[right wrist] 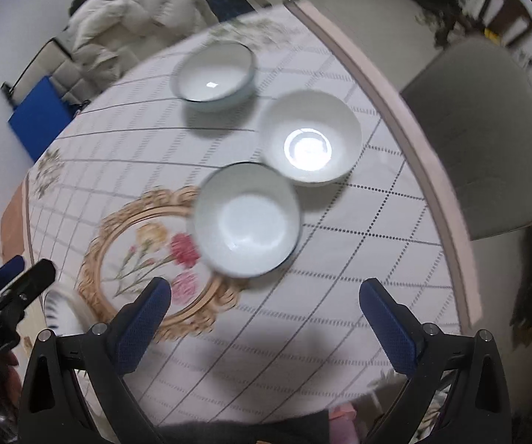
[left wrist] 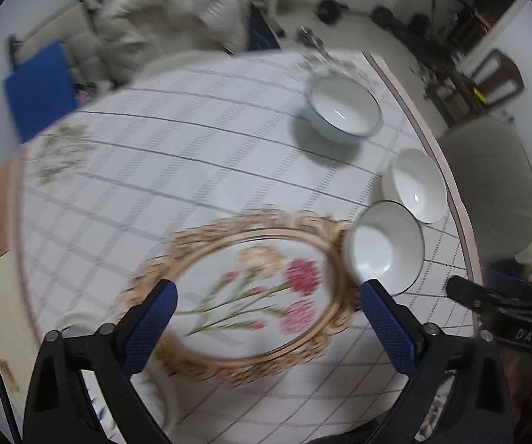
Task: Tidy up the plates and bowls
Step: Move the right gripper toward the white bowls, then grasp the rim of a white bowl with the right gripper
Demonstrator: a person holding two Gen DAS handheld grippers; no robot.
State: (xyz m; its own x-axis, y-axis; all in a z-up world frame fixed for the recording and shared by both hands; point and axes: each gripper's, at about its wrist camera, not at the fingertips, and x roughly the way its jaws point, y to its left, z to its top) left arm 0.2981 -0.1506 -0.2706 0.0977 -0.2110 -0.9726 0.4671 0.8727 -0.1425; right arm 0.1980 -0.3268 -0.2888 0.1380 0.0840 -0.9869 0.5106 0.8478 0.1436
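Plates and bowls lie on a round table under a white cloth with a grey grid pattern (right wrist: 303, 314), its pinkish edge band curving along the right side. Largest of the dishes is the oval plate with a gold scrolled rim and painted pink flowers (left wrist: 251, 296), which sits near the front of the table; in the left wrist view it lies just ahead of the left gripper (left wrist: 268, 327), whose blue-padded jaws are spread wide with nothing between them. Three bowls come next: a white bowl with a dark rim line (right wrist: 247, 220) sits at the plate's right edge, overlapping the gold rim from this angle; a plain white bowl with a bright glare in its bottom (right wrist: 310, 137) stands just beyond it toward the table's edge; a pale bluish bowl with a dark rim (right wrist: 214, 76) stands farther back, apart from both. Also spread wide and empty, the right gripper (right wrist: 264, 312) hangs over bare cloth in front of the nearest bowl. A small blue-marked white dish (right wrist: 60, 310), blurred, shows at the plate's left.
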